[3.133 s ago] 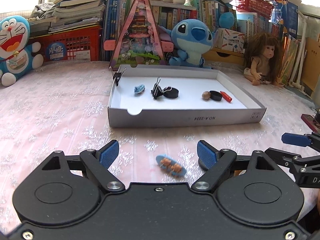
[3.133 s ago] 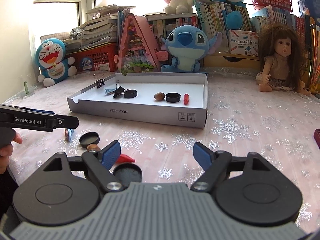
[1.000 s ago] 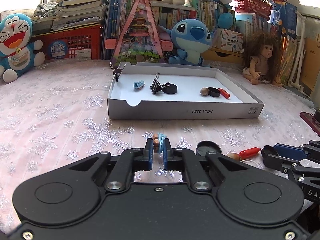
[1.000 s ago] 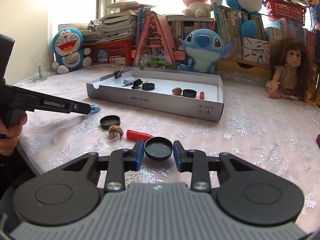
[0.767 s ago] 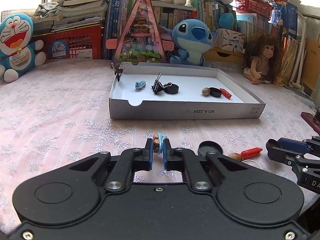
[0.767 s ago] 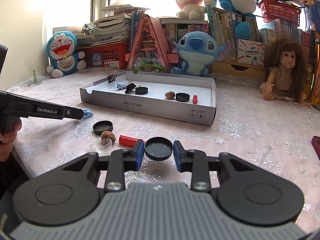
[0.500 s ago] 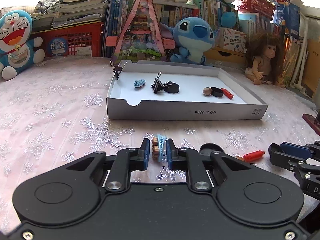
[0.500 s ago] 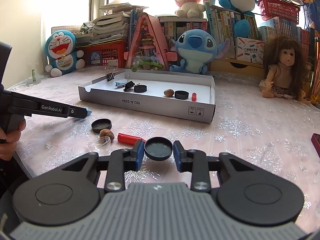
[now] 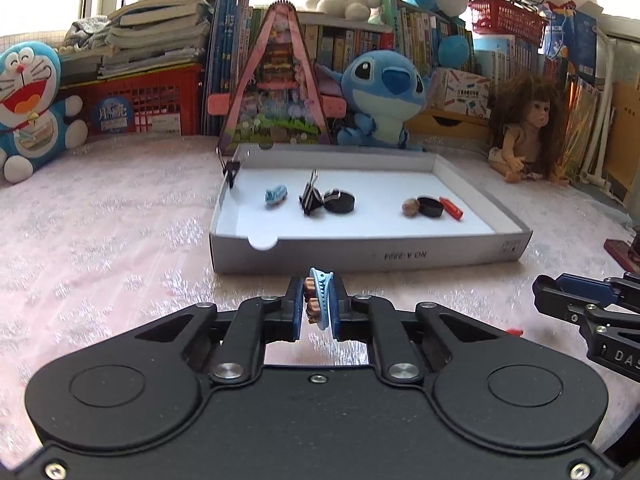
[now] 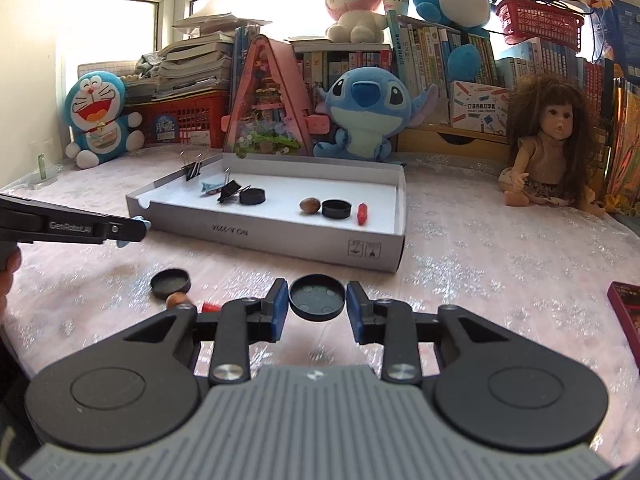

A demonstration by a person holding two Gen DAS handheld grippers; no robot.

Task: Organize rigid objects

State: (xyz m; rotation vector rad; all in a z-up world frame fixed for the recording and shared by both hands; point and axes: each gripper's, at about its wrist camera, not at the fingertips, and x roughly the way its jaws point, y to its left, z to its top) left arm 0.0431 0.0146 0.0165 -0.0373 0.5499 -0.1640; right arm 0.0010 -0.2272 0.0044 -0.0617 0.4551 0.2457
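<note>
My left gripper (image 9: 316, 306) is shut on a light blue hair clip (image 9: 320, 298) with small brown figures, held above the tablecloth just before the white tray (image 9: 372, 254). My right gripper (image 10: 317, 308) is shut on a black round lid (image 10: 317, 298), lifted off the cloth, in front of the tray's (image 10: 280, 232) near wall. The tray holds a blue clip (image 9: 276, 195), a binder clip (image 9: 310, 200), two black lids (image 9: 339, 202), a nut (image 9: 410, 206) and a red piece (image 9: 451, 208). Another binder clip (image 9: 232, 168) grips its left wall.
On the cloth lie a black lid (image 10: 170, 280), a nut (image 10: 178, 300) and a red piece (image 10: 210, 306) left of my right gripper. Plush toys, a doll (image 10: 548, 152), books and a red basket line the back. A dark red object (image 10: 628, 312) lies at the right edge.
Both grippers have risen and moved forward toward the tray, each still holding its object. The loose items on the cloth now lie behind and below the fingers.
</note>
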